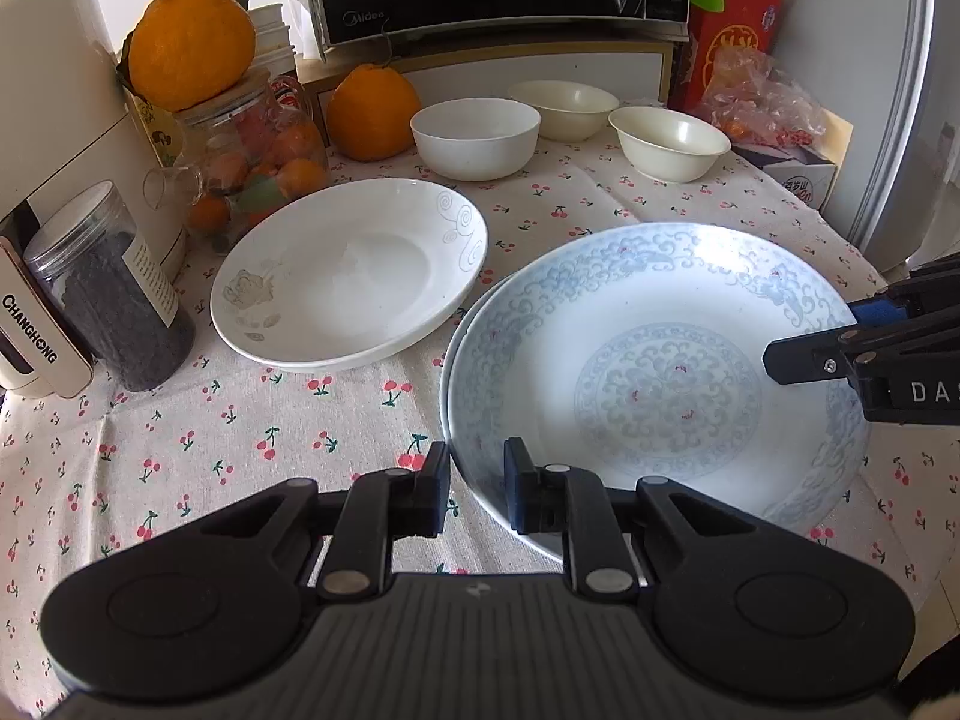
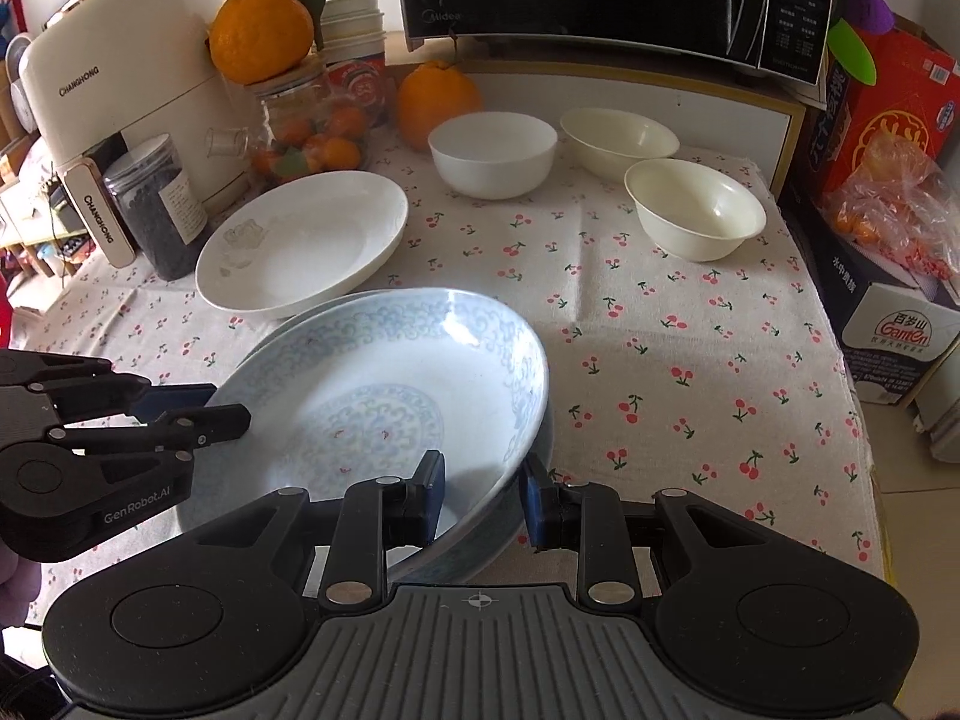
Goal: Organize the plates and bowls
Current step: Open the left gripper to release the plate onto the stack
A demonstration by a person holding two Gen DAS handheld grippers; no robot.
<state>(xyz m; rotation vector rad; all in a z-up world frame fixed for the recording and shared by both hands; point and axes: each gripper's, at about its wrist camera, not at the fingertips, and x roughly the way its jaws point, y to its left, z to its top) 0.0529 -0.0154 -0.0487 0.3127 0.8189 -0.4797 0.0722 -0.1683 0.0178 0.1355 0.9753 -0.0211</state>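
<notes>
On the cherry-print tablecloth (image 2: 660, 312), the blue-patterned plate (image 1: 648, 360) sits tilted on a second patterned plate (image 2: 516, 525) beneath it, beside the white plate (image 1: 336, 276); three bowls (image 2: 492, 150) wait behind. The stacking step looks to be in hand. The left gripper (image 1: 477, 495) and right gripper (image 2: 483, 501) each straddle the top plate's rim, jaws slightly parted, apparently not clamping. Next likely: seat it flat, then withdraw.
</notes>
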